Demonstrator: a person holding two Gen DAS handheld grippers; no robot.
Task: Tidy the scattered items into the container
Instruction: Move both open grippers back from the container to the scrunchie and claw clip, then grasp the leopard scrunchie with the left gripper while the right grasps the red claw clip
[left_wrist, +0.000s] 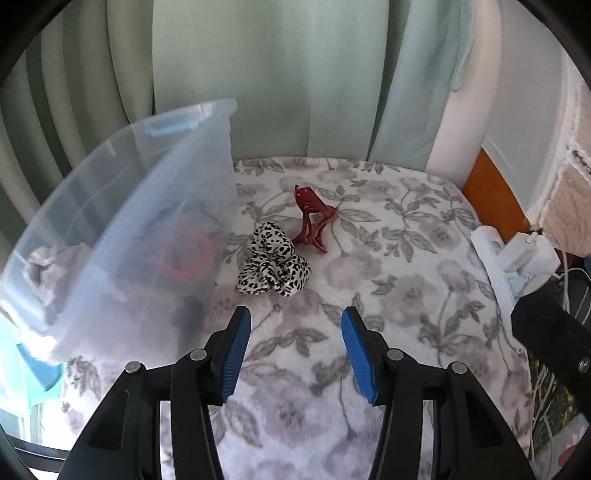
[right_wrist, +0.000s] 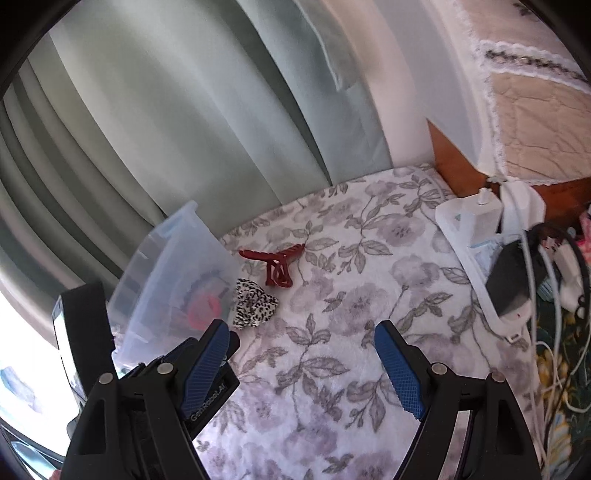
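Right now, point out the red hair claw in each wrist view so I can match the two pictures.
Left wrist view: the red hair claw lies just above centre, up and right of the leopard-print scrunchie.
Right wrist view: the claw lies left of centre, above the scrunchie.
Shared landmark: the clear plastic bin, left of both items in each view.

The bin (left_wrist: 122, 206) is clear smooth plastic; the scrunchie (left_wrist: 273, 266) is soft cloth, the hair claw (left_wrist: 312, 221) glossy plastic, the blanket (left_wrist: 388, 258) fuzzy fleece.
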